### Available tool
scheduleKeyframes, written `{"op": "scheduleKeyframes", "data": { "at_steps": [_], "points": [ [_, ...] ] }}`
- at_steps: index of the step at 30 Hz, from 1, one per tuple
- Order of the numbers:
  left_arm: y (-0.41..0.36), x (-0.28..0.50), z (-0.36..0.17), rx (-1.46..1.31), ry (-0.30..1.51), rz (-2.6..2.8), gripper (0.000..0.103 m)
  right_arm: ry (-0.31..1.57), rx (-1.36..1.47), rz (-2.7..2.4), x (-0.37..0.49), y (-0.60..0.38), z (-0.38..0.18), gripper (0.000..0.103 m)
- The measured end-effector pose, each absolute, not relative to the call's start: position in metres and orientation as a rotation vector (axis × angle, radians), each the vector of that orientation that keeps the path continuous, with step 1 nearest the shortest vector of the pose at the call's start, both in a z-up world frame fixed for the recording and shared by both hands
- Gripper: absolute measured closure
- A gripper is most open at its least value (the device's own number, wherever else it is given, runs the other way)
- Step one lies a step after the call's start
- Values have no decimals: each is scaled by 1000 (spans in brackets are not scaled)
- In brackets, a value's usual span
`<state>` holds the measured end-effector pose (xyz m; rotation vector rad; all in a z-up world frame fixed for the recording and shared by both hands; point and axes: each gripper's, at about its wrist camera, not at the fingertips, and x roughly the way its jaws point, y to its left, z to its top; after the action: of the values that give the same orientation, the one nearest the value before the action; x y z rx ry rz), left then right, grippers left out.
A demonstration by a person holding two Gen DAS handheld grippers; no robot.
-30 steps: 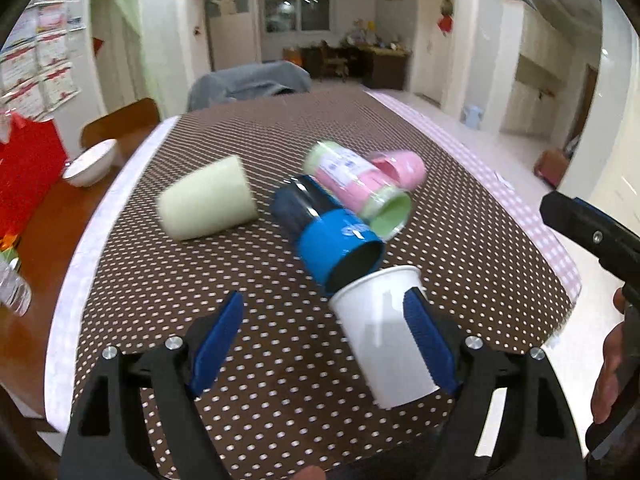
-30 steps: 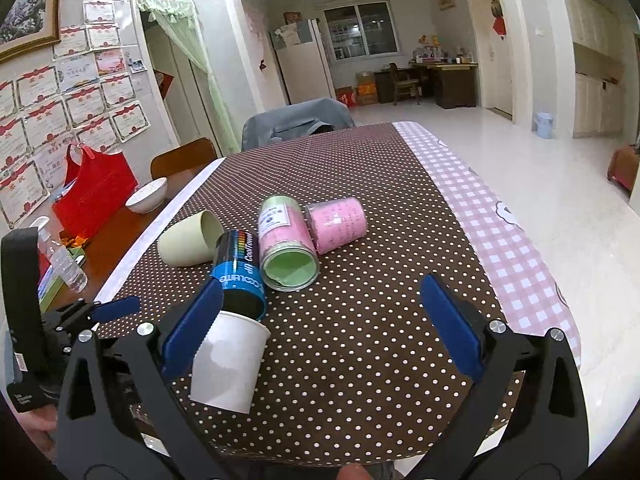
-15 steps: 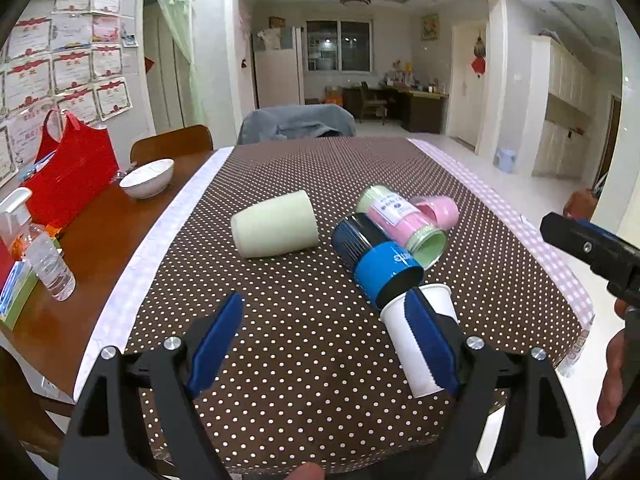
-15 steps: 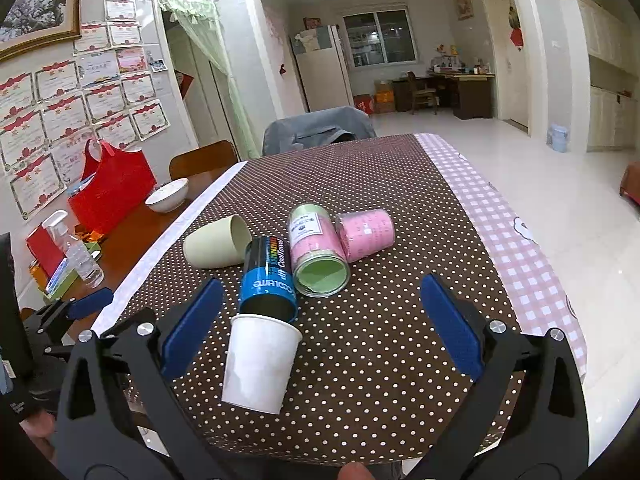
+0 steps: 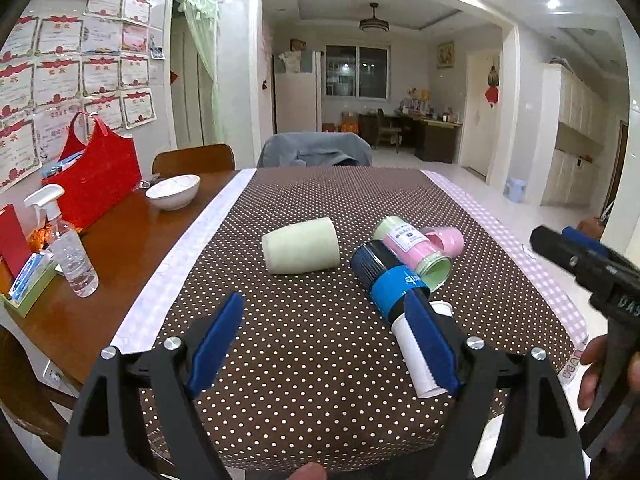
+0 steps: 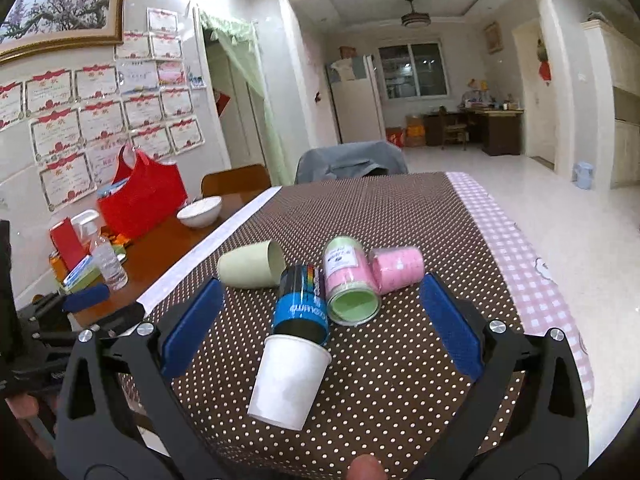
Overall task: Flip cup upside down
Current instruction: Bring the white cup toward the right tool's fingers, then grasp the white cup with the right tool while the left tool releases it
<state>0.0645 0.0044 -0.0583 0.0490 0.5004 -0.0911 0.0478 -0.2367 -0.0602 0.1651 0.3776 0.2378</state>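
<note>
White paper cup (image 6: pixel 289 381) lies on its side near the front edge of the bench (image 6: pixel 400 208), its mouth pressed against the end of the blue-and-black can (image 6: pixel 301 305). No cup is upright or inverted; the flip is not yet begun.

Beyond the can lie the pink-and-green canister (image 6: pixel 349 285), touching the pink cup (image 6: pixel 398 270), and farther left of the can the pale green cup (image 6: pixel 250 265).

Right gripper (image 6: pixel 320 326) hovers above the white paper cup, fingers spread wide, holding nothing. Left gripper (image 5: pixel 326 344) is likewise spread and empty; its right pad overlaps the cup in the left view, contact not determinable.

Risks, as judged:
- Thin paper wall may crush under a firm pinch.
- A glancing touch may roll the cup off the near edge.
- Lifting may disturb the can, which could roll into its neighbours.
</note>
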Motion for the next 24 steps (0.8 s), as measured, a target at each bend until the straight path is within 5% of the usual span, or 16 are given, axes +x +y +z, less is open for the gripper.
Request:
{"op": "scheduleKeyframes", "data": {
  "at_steps": [9, 24],
  "points": [
    [14, 55, -62, 19, 494, -82, 21, 418, 180, 339, 47, -239, -65, 6],
    [15, 71, -75, 15, 507, -86, 21, 424, -447, 483, 87, -224, -103, 6]
  ]
}}
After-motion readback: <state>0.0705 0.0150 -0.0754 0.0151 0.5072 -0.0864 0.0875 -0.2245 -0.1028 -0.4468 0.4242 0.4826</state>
